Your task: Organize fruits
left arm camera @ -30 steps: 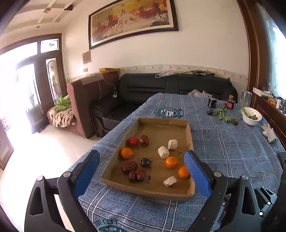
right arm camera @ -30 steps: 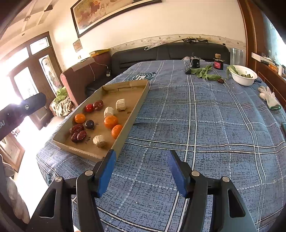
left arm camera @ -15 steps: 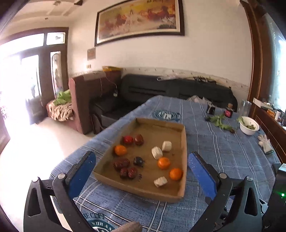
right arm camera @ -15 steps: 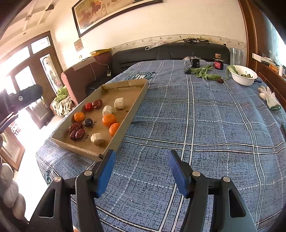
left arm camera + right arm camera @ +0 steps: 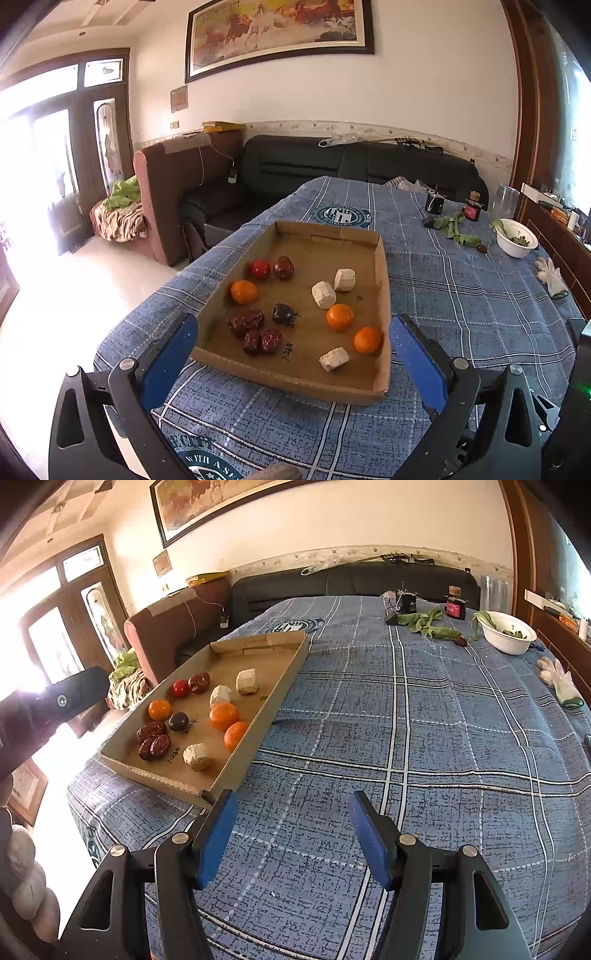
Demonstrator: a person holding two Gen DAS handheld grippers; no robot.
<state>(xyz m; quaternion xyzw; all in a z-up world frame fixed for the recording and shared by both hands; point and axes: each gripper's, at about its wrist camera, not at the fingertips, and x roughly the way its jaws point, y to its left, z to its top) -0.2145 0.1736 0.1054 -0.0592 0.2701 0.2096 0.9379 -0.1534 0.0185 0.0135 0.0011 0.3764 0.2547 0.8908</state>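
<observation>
A shallow cardboard tray (image 5: 382, 291) lies on the blue plaid tablecloth (image 5: 461, 295). In it are three oranges (image 5: 340, 316), dark red dates (image 5: 246, 320), a red fruit (image 5: 259, 268), a dark plum (image 5: 283, 313) and three white chunks (image 5: 323, 294). My left gripper (image 5: 293, 356) is open and empty, hovering above the tray's near edge. My right gripper (image 5: 293, 840) is open and empty over bare cloth, right of the tray (image 5: 284, 686). The oranges (image 5: 223, 715) and dates (image 5: 153, 744) show there too.
A white bowl (image 5: 508, 637) with greens, loose leaves (image 5: 424, 622), small dark jars (image 5: 456, 607) and a white glove (image 5: 559, 679) sit at the table's far right. A black sofa (image 5: 332, 166) and brown armchair (image 5: 166, 192) stand beyond the table. The left gripper's body (image 5: 55, 705) shows at left.
My left gripper has drawn back and risen slightly, so the tray looks smaller and further. The right gripper has barely moved.
</observation>
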